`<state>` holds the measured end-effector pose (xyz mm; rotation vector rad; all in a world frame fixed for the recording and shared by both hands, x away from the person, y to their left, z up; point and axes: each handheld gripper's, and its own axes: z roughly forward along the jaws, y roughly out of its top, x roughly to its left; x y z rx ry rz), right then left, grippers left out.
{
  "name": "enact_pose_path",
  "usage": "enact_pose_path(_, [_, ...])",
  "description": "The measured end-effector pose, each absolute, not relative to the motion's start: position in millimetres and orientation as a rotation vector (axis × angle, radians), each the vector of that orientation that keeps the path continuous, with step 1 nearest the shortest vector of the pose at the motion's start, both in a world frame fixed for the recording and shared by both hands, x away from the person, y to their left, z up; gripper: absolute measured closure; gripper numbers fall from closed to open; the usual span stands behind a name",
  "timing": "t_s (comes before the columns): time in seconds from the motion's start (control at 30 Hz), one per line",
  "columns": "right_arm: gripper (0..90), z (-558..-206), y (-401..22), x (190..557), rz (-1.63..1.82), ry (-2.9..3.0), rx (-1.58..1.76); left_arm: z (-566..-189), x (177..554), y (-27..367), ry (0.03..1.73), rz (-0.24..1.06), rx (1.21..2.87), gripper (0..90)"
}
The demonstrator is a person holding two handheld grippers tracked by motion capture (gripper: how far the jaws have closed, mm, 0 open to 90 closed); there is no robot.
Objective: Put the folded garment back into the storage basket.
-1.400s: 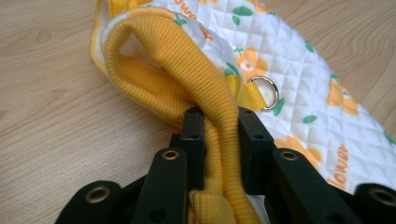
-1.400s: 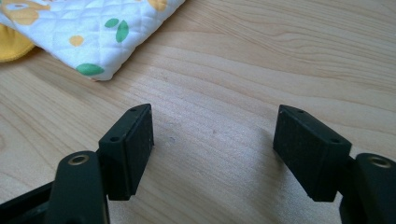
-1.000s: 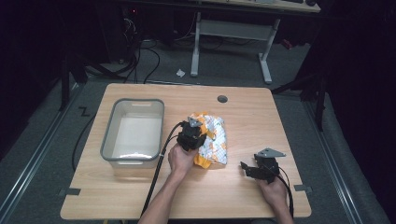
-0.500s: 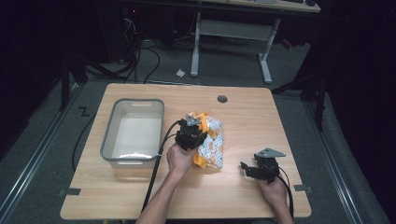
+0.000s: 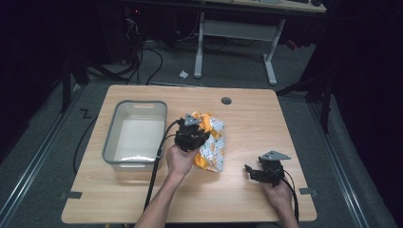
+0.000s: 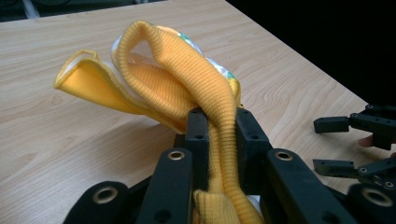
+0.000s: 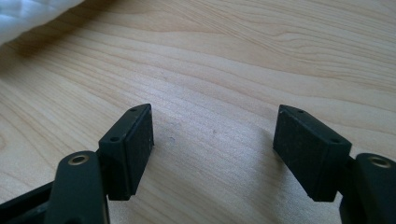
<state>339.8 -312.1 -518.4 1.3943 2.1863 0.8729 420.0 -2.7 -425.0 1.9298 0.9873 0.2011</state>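
left gripper (image 5: 191,135) clamped on yellow ribbed cuff (image 6: 210,107) of patterned garment (image 5: 212,145), frame centre | right gripper (image 5: 264,172) jaws wide, empty, lower right | change: garment drawn slightly toward grey plastic bin (image 5: 112,142) at left | likely headed into bin, still on wooden table (image 5: 247,123)

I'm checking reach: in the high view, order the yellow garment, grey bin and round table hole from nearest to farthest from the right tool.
From the right tool:
1. Yellow garment, to its left.
2. Round table hole, far edge.
3. Grey bin, far left.
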Motion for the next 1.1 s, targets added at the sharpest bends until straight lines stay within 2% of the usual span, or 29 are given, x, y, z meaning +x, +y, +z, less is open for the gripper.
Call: enact_pose_path(1.1, [29.1, -518, -312, 340, 0.874, 2.188, 1.393, -393, 412, 37, 0.977, 0.196, 1.845, 78.4])
